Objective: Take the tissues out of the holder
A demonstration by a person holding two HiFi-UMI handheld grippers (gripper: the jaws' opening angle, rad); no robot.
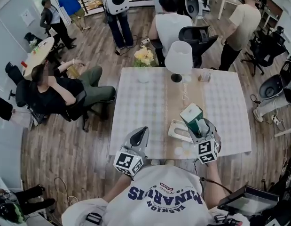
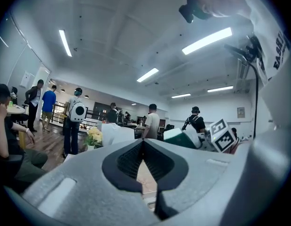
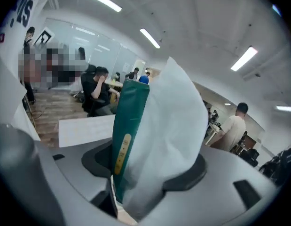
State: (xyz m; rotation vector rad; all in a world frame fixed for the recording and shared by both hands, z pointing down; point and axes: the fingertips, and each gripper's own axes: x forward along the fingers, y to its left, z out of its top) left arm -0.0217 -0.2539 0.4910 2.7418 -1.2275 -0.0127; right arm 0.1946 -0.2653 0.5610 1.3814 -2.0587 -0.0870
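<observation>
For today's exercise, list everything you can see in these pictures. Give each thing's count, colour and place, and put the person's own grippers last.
table: one, white checked cloth with a tan runner, centre
tissue pack: one, green and white, lifted over the table's near edge
tissue holder: one, pale, on the runner just left of the pack
lamp: one, white shade on a dark base, table's far edge
flowers: one bunch, yellow and white, far edge, left of the lamp
bystanders: several, dark, white and blue clothes, seated and standing around the table
left gripper: one, grey, jaws together and empty, at the table's near edge
right gripper: one, grey, clamped on the tissue pack
</observation>
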